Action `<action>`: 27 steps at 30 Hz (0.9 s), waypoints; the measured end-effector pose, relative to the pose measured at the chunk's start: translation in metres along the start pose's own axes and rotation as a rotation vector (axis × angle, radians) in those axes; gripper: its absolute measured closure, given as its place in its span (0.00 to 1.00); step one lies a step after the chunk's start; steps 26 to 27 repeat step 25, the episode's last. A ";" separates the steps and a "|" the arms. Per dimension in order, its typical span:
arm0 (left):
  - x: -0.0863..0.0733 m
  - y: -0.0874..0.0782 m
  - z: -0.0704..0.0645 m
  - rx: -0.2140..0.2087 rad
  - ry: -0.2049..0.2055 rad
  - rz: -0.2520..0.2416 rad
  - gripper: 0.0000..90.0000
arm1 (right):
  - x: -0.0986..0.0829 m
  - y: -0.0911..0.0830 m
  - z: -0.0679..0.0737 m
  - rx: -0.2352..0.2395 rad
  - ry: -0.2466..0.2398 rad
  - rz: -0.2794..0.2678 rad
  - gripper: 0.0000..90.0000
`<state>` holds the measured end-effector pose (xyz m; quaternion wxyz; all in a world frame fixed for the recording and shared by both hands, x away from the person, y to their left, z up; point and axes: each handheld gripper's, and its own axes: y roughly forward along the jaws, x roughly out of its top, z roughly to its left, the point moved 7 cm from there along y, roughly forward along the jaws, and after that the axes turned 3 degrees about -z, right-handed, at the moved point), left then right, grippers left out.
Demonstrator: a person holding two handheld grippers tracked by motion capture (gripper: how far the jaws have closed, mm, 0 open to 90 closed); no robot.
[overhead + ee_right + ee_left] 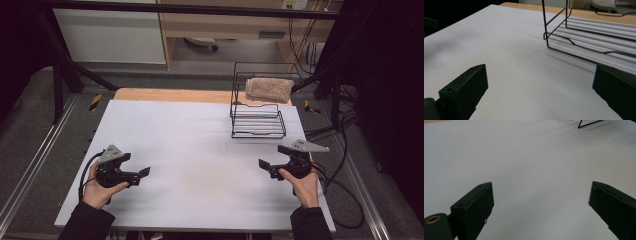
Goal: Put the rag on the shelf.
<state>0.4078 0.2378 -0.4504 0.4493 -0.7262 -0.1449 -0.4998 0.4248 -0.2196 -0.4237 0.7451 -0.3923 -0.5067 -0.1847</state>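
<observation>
Resting low over the near part of the white counter (200,140), the left tool (142,173) and the right tool (264,165) face each other across a bare stretch of surface, each gripped from behind by one of the person's hands. Both stand spread: the left gripper view shows its two black jaws wide apart with nothing but counter between them, and the right gripper view shows the same gap, empty. I judge this a ready pose, hands parked to either side so the middle stays free and neither tool blocks the other's way forward.

Ahead of the right tool and slightly to its outer side stands the black wire rack (257,117), its lower tier open toward the person; in the right gripper view its near corner (547,37) rises just beyond the jaws, near but apart from them. On the rack's upper tier, farther from the right tool, lies the beige towel (269,89), folded into a thick bundle, well apart from both tools and farthest from the left one. Set up high, it probably suits a grasp from the front.

Counted: two tools, one rack with two tiers, one towel.
</observation>
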 end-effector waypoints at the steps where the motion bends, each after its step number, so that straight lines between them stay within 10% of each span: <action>1: -0.004 -0.001 0.002 0.000 -0.008 0.000 0.06 | -0.005 0.000 0.000 0.000 0.004 0.004 0.01; 15: -0.034 -0.003 0.008 -0.021 0.000 0.025 0.07 | -0.063 -0.005 -0.001 0.040 0.036 0.088 0.01; 27: -0.039 -0.002 0.009 -0.024 0.001 0.042 0.06 | -0.070 -0.005 0.000 0.043 0.030 0.112 0.01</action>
